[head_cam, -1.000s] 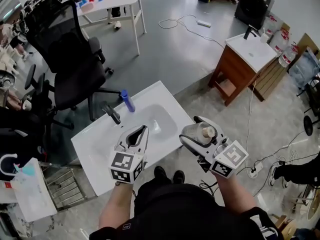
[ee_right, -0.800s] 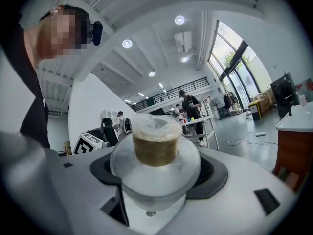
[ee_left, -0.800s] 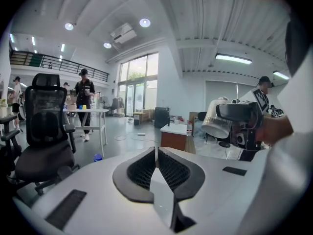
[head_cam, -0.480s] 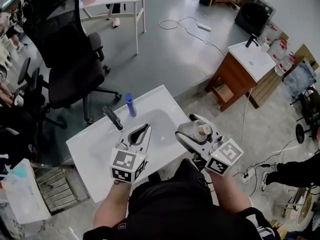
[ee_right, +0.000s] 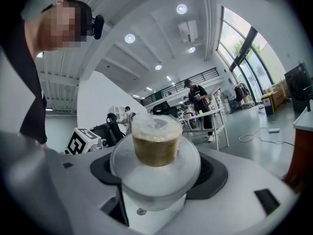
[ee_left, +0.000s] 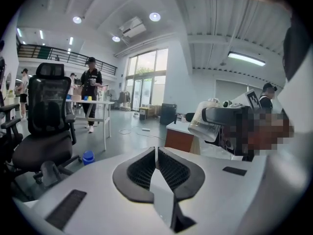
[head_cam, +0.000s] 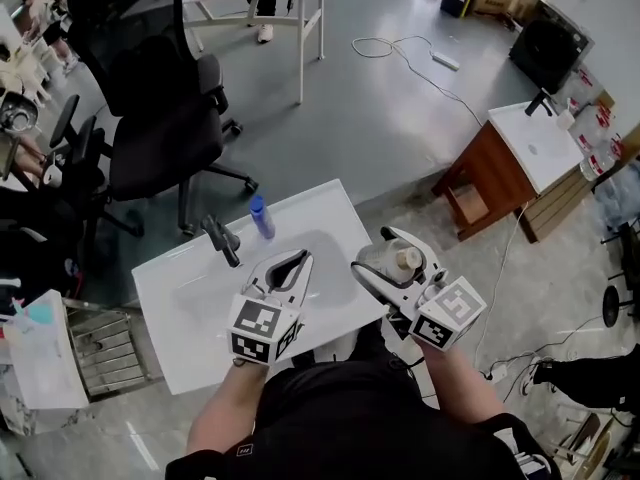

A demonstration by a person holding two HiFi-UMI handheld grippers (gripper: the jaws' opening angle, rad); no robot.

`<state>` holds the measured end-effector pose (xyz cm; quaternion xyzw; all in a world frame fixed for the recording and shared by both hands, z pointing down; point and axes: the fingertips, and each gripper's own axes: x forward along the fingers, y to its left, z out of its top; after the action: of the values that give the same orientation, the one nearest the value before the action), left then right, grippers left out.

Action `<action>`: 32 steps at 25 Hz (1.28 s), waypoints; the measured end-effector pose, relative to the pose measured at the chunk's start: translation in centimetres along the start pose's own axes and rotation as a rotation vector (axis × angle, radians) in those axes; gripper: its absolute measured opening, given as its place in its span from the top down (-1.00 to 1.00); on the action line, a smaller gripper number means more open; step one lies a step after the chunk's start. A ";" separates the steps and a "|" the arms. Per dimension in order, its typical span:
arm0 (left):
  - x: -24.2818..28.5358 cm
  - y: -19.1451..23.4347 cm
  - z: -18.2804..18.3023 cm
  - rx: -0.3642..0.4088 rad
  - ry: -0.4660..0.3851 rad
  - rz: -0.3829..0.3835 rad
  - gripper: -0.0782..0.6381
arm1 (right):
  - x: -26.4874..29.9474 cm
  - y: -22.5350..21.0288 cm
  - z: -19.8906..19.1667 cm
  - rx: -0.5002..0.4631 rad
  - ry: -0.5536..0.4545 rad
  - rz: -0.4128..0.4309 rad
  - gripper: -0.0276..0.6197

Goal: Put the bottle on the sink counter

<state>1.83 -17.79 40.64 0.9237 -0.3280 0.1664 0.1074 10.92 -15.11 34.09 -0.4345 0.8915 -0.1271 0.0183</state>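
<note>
On the white sink bench [head_cam: 170, 298] a dark faucet [head_cam: 222, 240] stands just beside a small blue bottle [head_cam: 261, 218]. The left hand-held gripper [head_cam: 298, 260] hovers over the basin, its jaws pressed together with nothing between them. At the bench's right edge the right hand-held gripper [head_cam: 385, 255] clamps the clear bottle [head_cam: 397, 260], tan-capped and lying sideways, not set on the bench.

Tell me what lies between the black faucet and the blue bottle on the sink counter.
Nothing: in the head view only a bare strip of the white sink counter separates the faucet and the blue bottle.
</note>
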 end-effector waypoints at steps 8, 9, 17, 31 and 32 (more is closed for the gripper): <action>5.0 -0.1 0.8 -0.058 0.023 0.107 0.72 | 1.0 -4.5 0.0 -0.018 0.060 0.142 -0.18; 5.5 0.0 0.8 -0.065 0.027 0.122 0.72 | 1.0 -5.0 -0.1 -0.013 0.067 0.158 -0.18; 6.2 2.3 -0.4 -0.141 0.034 0.211 0.72 | 2.8 -8.1 -2.4 0.007 0.129 0.190 -0.18; 8.5 6.7 -4.0 -0.196 0.049 0.226 0.72 | 9.1 -8.9 -6.4 -0.022 0.184 0.227 -0.18; 8.7 6.8 -4.3 -0.203 0.051 0.226 0.72 | 9.4 -9.0 -6.9 -0.025 0.196 0.232 -0.18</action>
<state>2.77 -26.62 48.53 0.8608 -0.4422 0.1666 0.1892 11.01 -26.28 43.70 -0.3145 0.9346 -0.1548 -0.0595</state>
